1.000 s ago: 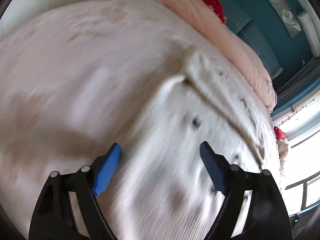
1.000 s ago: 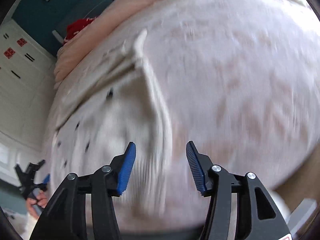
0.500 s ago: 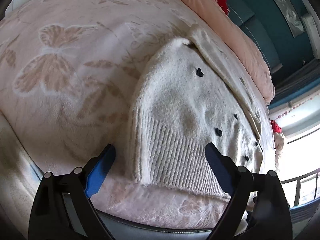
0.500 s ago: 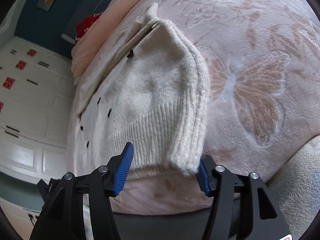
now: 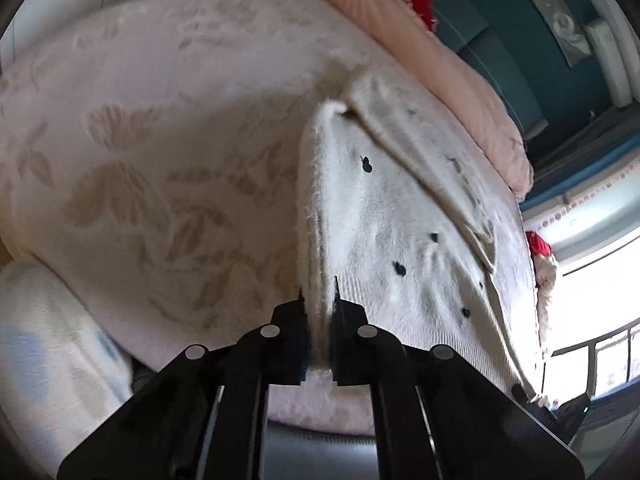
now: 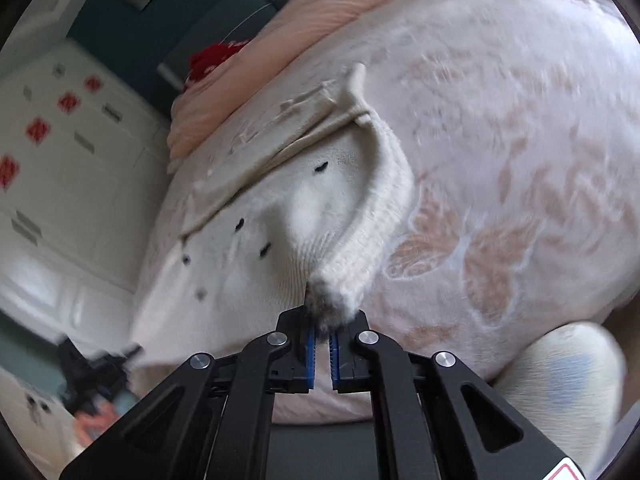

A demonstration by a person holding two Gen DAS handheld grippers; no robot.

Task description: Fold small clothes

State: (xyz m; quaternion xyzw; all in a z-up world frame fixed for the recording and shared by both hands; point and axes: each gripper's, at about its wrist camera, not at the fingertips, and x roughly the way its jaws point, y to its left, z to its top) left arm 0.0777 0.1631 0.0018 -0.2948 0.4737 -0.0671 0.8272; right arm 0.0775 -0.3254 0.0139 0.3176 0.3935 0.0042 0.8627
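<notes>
Both hem corners of the sweater (image 5: 400, 216) are pinched now, left hand-held gripper (image 5: 319, 312) and right hand-held gripper (image 6: 323, 322) clamped shut. Next, I'd guess: lift together, carry toward the bed's (image 5: 160, 120) far edge.

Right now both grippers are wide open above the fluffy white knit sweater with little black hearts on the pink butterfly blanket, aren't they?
Not open: the left gripper and right gripper are each shut on the white knit sweater, as both wrist views show. It does lie on the pink butterfly blanket.
</notes>
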